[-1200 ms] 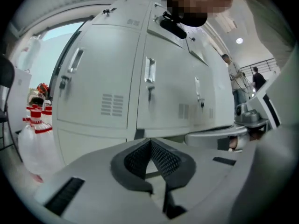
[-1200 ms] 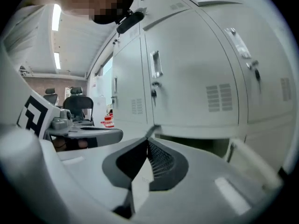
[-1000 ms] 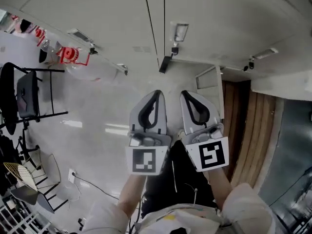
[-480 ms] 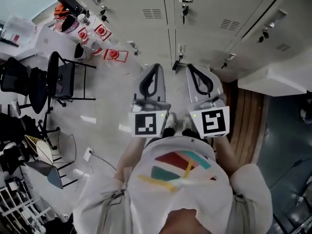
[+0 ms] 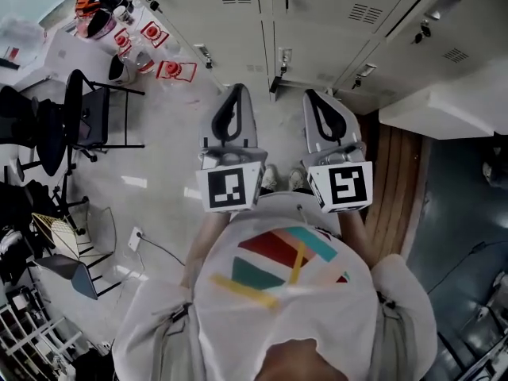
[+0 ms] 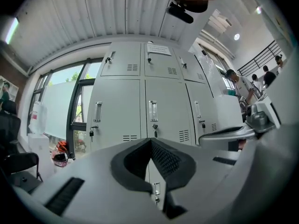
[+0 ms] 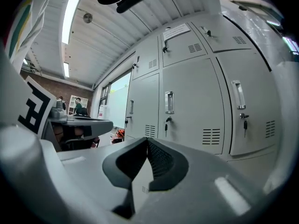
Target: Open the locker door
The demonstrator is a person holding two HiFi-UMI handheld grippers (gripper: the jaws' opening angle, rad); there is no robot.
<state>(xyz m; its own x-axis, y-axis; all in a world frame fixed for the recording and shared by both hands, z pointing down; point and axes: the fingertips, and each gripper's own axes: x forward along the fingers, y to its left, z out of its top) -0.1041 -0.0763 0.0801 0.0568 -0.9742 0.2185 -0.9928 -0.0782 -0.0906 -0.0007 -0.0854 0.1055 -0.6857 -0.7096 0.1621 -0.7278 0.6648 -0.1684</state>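
Ahead, the upright locker door (image 6: 166, 107) faces left tongs (image 6: 150, 140) and right tongs (image 7: 147, 142), both closed.

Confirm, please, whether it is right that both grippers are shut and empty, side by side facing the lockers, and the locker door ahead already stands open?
Not quite: the locker door ahead is closed, as the left gripper view shows. The left gripper and right gripper are indeed shut, empty and side by side facing the lockers.
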